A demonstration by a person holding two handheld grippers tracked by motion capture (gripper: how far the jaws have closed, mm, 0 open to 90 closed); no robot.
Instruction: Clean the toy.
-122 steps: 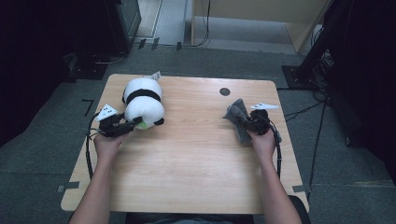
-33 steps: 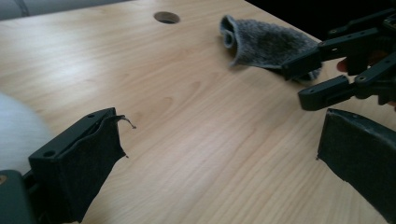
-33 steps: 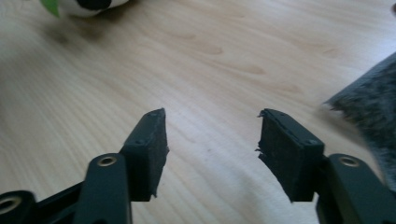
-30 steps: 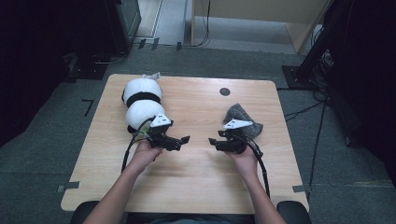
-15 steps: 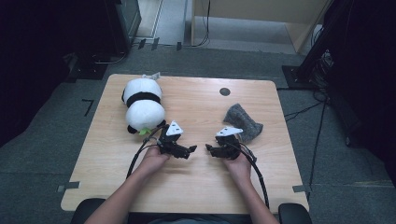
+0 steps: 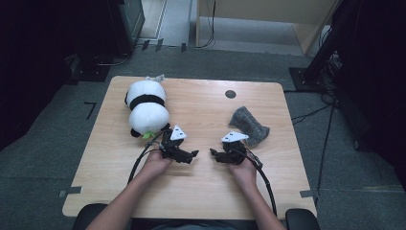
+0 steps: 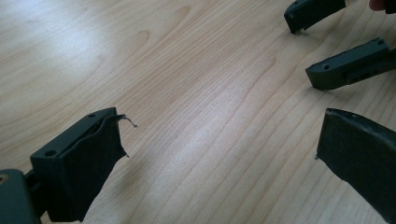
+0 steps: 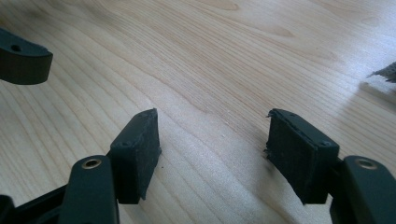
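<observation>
A black-and-white panda plush (image 6: 143,112) lies at the back left of the wooden table (image 6: 201,196). A crumpled grey cloth (image 6: 249,125) lies at the right, and its edge shows in the right gripper view (image 8: 385,72). My left gripper (image 6: 194,154) and right gripper (image 6: 213,152) sit low over the table's middle, tips facing each other a short way apart. The left gripper (image 7: 222,126) is wide open over bare wood. The right gripper (image 8: 212,121) is open with nothing between its jaws, which have just been opening.
A small dark round disc (image 6: 230,94) is set in the table near its back edge. Black cables (image 6: 139,165) trail from both grippers toward the front edge. Dark floor and furniture surround the table.
Both hands have left the panda and the grey cloth and come in toward the table's middle, sinking a little. The grippers now face each other.
</observation>
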